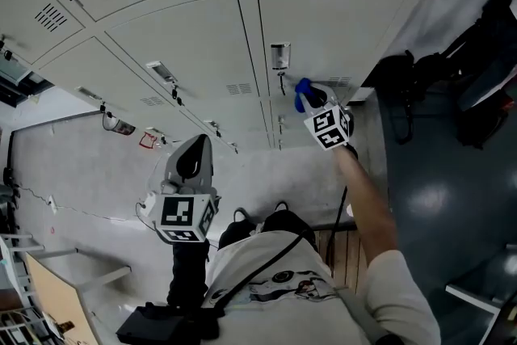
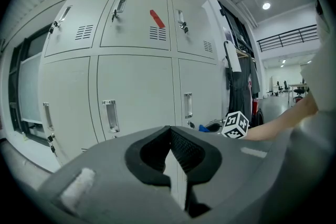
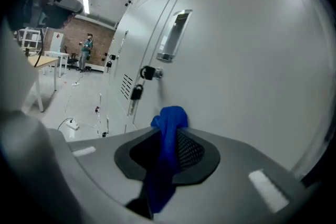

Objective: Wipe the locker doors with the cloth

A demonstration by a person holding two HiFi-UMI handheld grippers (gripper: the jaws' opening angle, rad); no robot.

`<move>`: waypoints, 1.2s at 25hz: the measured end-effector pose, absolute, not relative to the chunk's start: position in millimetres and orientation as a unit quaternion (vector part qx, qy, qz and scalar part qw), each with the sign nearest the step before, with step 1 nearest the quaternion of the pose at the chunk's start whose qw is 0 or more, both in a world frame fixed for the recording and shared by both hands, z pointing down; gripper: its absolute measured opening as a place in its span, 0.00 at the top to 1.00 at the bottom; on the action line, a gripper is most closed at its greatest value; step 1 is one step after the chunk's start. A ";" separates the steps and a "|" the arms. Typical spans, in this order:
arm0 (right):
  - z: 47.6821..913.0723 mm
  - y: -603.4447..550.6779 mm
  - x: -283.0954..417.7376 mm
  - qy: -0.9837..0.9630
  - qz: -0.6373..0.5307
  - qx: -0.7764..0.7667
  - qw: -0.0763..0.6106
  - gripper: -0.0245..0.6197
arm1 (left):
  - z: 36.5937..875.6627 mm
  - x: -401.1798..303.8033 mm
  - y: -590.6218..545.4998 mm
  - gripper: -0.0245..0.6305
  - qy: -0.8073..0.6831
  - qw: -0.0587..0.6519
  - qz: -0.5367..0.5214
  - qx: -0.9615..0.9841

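- Left gripper (image 2: 169,132): jaws are closed together, nothing held.
- Right gripper (image 3: 169,136): blue cloth (image 3: 169,119) is clamped and held at a locker door (image 3: 247,60), near its handle (image 3: 175,35).
- A distant person (image 3: 85,51) is shown only in the right gripper view.

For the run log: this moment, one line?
left gripper: shut, empty | right gripper: shut on blue cloth | cloth by grey metal locker door, contact unclear
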State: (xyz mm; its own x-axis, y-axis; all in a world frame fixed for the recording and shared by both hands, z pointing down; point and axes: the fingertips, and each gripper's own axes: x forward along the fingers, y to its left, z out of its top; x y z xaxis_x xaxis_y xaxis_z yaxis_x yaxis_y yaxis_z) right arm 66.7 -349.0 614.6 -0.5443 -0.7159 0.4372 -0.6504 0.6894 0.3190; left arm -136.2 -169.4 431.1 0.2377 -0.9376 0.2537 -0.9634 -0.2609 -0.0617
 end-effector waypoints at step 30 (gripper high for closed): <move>519.5 -226.1 113.9 -0.873 -0.048 0.458 0.161 0.86 | 442.5 -128.1 -124.7 0.97 -0.578 0.069 0.103 0.807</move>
